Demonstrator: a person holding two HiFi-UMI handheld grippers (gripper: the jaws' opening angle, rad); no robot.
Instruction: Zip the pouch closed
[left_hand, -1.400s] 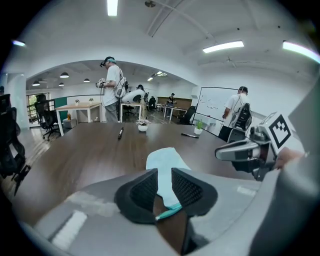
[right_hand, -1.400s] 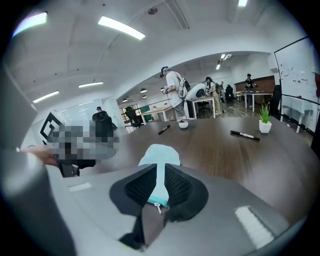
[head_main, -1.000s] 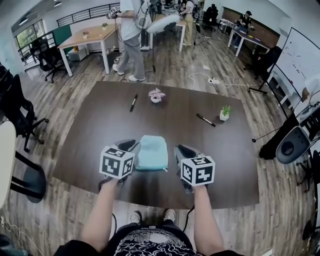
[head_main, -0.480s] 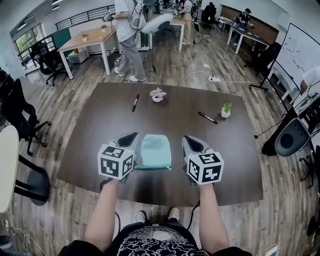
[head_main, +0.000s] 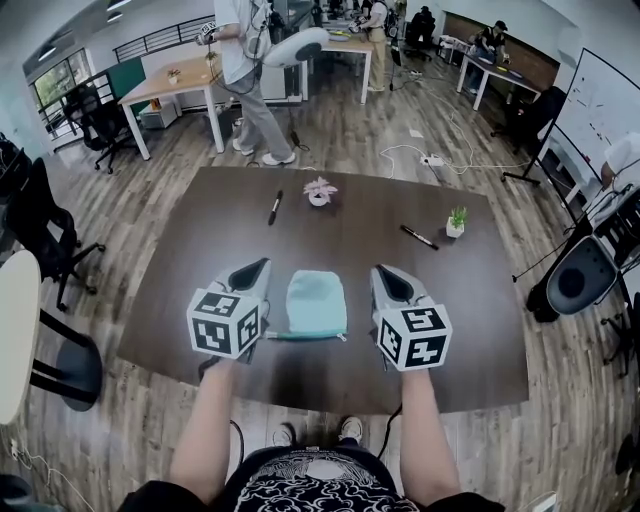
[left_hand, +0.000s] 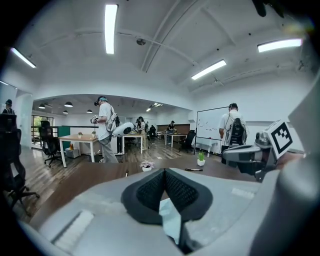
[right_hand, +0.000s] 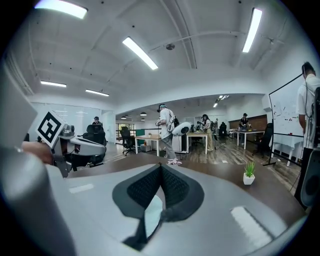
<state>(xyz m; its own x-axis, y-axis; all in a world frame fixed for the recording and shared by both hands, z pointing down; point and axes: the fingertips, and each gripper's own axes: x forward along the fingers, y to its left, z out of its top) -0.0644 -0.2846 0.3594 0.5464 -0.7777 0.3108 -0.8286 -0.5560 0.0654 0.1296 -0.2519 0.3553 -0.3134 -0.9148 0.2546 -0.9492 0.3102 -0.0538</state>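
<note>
Table (head_main: 200, 250): dark top, with the work going on near its front edge. Pouch (head_main: 316, 300): teal, stretched between your two grippers, with its zip edge (head_main: 305, 335) facing you. Left gripper (head_main: 262, 266) and right gripper (head_main: 385, 272): a second ago they sat low beside the pouch. Now both are higher and tilted up, and the pouch appears to come up with them. In each gripper view the pads are clamped on a sliver of pale fabric, and the left jaws have only just finished closing. You now seem to hold both ends taut. The zip is not yet drawn, so you will likely need to free one gripper to take the slider.
</note>
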